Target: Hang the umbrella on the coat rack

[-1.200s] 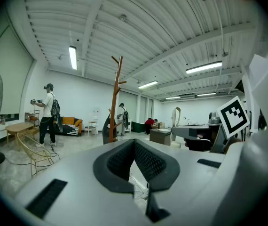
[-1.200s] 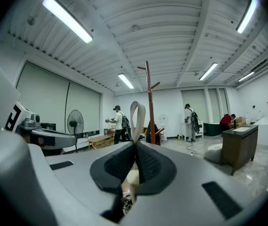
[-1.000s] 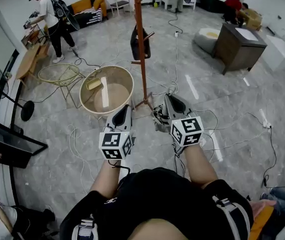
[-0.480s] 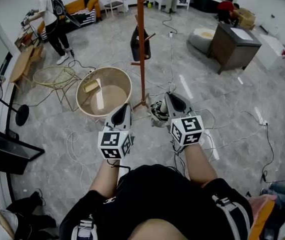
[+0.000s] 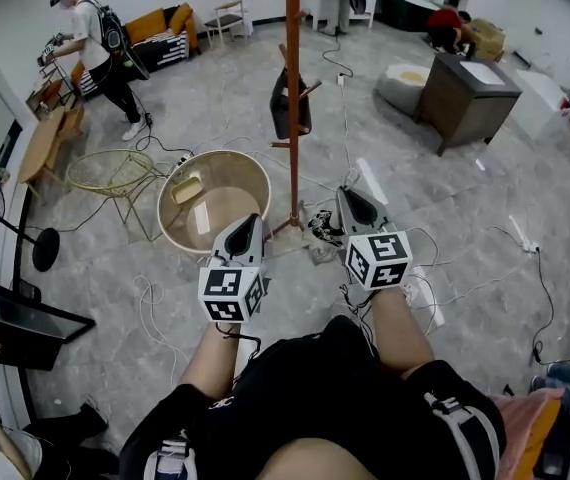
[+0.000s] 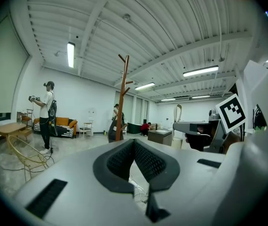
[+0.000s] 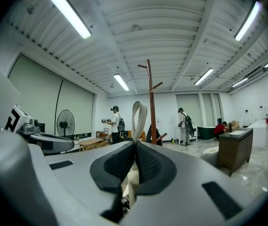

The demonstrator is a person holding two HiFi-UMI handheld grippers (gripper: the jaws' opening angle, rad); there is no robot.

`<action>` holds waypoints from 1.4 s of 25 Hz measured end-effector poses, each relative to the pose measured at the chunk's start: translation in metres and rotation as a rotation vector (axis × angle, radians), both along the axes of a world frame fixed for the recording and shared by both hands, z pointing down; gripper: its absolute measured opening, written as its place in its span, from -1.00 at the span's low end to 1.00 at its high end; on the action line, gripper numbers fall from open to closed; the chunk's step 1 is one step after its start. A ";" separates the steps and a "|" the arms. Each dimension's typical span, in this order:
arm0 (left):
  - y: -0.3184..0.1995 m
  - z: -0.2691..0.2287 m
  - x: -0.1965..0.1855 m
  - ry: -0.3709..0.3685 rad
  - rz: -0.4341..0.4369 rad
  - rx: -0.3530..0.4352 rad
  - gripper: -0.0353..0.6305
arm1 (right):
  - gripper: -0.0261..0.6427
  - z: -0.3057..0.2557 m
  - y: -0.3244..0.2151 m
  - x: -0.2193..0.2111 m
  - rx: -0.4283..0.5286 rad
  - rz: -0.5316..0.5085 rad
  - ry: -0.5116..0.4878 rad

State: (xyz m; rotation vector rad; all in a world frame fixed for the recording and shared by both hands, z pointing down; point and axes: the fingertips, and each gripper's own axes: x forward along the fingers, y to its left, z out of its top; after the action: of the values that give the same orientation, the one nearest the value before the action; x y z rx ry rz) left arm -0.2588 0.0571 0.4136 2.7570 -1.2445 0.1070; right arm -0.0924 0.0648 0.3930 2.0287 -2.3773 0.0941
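Gleaming floor point(image 5: 465, 208), perhaps marble, around coat rack point(image 5: 293, 168)

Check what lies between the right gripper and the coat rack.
Head view: a dark bundle and floor, nothing else, between right gripper and coat rack.

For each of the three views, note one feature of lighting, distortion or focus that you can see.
Head view: bright streaks glare on the glossy floor, and the room's edges bow. Left gripper view: fisheye circle with black corners; the strip light is blown out. Right gripper view: ceiling ribs curve, while the central coat rack looks straight.
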 end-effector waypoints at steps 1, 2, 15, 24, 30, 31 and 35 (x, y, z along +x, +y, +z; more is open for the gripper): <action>-0.008 0.002 0.001 -0.004 0.000 -0.001 -0.85 | -0.86 0.002 -0.008 0.000 -0.002 -0.005 -0.001; -0.018 0.004 0.003 -0.007 0.000 -0.003 -0.85 | -0.86 0.003 -0.017 0.001 -0.002 -0.011 -0.002; -0.180 0.009 0.094 -0.048 -0.079 0.000 -0.85 | -0.86 0.038 -0.178 0.057 -0.009 -0.278 -0.020; -0.285 0.021 0.175 -0.100 -0.180 -0.042 -0.85 | -0.86 0.081 -0.287 0.110 -0.101 -0.544 -0.036; -0.336 0.035 0.207 -0.127 -0.262 -0.082 -0.85 | -0.86 0.124 -0.343 0.132 -0.212 -0.702 -0.081; -0.342 0.037 0.209 -0.131 -0.277 -0.088 -0.85 | -0.86 0.131 -0.351 0.133 -0.227 -0.723 -0.082; -0.361 0.047 0.210 -0.141 -0.341 -0.119 -0.85 | -0.86 0.154 -0.379 0.139 -0.285 -0.777 -0.105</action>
State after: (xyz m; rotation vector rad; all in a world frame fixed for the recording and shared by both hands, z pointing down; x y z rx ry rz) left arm -0.0491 -0.3043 0.4609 2.4330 -1.6642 0.3355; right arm 0.0468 -0.3139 0.5474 0.9144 -2.8182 0.4911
